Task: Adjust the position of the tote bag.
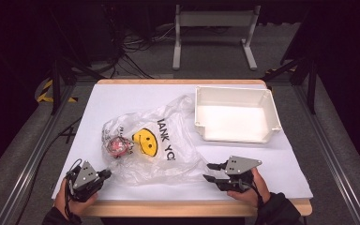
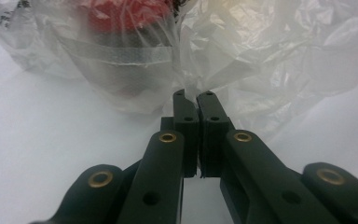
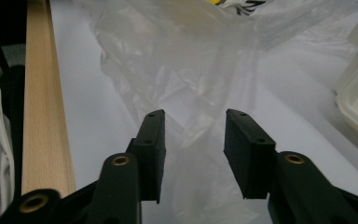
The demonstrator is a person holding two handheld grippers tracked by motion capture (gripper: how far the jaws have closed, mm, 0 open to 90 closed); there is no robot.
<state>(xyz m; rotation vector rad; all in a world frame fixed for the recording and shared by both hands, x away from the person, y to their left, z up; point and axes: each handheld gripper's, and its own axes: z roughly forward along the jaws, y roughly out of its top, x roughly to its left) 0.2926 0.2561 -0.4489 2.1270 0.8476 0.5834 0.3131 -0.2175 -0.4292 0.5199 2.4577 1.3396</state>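
A crumpled clear plastic bag [image 1: 154,140] lies on the white-covered worktop [image 1: 262,164], between the two hands and just left of the middle. Its print is broken up by folds: a yellow smiley face [image 1: 145,142] reads plainly, but the lettering beside it is cut off at the creases, so the whole wording cannot be made out. Inside the bag's left end sits a red item [image 1: 118,146], blurred by the film in the high view. In the left gripper view it shows as a red top over a darker body, cropped by the upper edge, and what it is cannot be told.

The left gripper [image 1: 104,174] rests at the near left corner, its fingers [image 2: 185,112] pressed together with only a hairline gap. Their tips meet right at the bag's near edge (whether a fold of film is pinched there is hard to see, so I can't say that anything is held).

The right gripper [image 1: 211,171] lies near the front edge, its fingers [image 3: 247,140] standing partly apart. A thin flap of the bag spreads on the worktop between and under them, and the pads do not press on it.

A white tray [image 1: 269,110] stands at the far right, well apart from both hands.
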